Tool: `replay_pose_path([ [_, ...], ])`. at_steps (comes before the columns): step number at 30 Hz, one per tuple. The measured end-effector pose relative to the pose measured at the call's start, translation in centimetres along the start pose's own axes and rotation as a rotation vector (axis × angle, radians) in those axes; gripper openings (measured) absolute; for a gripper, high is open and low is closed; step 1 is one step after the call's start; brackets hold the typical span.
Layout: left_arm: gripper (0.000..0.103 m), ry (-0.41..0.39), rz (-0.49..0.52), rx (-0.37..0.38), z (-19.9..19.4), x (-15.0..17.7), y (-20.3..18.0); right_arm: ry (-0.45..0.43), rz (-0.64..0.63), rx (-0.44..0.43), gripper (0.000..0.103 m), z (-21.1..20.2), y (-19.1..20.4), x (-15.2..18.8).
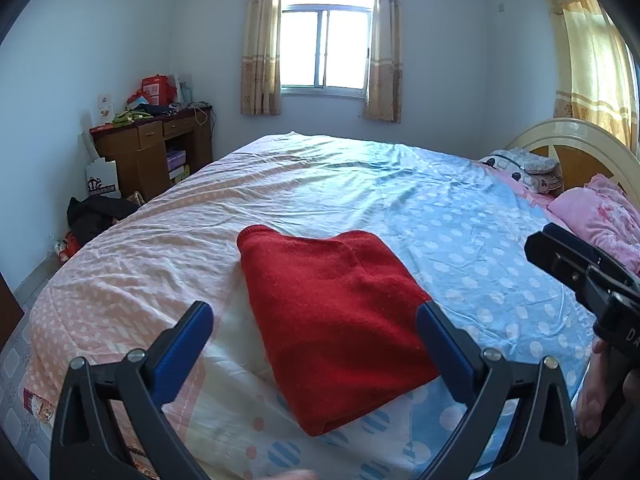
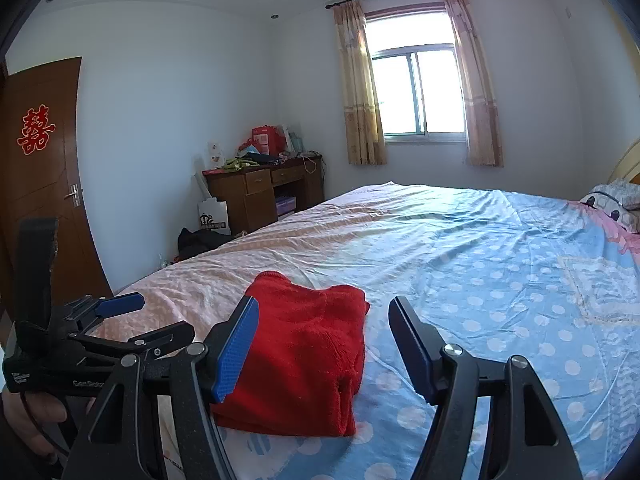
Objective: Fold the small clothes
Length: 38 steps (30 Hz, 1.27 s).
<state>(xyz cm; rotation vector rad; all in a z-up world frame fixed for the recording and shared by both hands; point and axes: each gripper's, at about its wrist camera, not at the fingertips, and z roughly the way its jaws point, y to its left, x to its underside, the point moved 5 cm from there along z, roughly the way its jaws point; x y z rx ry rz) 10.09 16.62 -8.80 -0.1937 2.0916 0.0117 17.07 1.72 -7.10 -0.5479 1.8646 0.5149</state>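
Item one: we count a single red knitted garment [image 1: 332, 328], folded into a compact rectangle and lying flat on the bed [image 1: 360, 184], on a polka-dot cover that is pink on one side and blue on the other. The garment sits across the line where the two colours meet, near the bed's closest edge.

Item two: our left gripper [image 1: 314, 322] hangs above the garment with its jaws spread wide. In the left wrist view the red fabric fills the gap between the two blue-padded fingers [image 1: 188, 344]; neither pad touches it, as far as we can tell.

Item three: our right gripper [image 2: 324, 344] also stands with its jaws apart and holds nothing. In its own view the garment [image 2: 304, 360] lies below and slightly left of the gap, partly hidden behind the left-hand finger.

Item four: surroundings. We note a wooden desk [image 2: 264, 196] piled with clutter against the far wall, a curtained window [image 2: 416, 92], a brown door [image 2: 40, 184] bearing a red paper emblem, and pink pillows [image 1: 600, 216] by the headboard.
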Motion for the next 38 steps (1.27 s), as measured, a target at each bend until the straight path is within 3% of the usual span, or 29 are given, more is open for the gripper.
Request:
replay_pose_path([
  [38,0.103,-0.020,0.000,-0.075,-0.1,0.0,1.3,-0.008,-0.038,-0.016,0.071,-0.2,1.3,0.3],
])
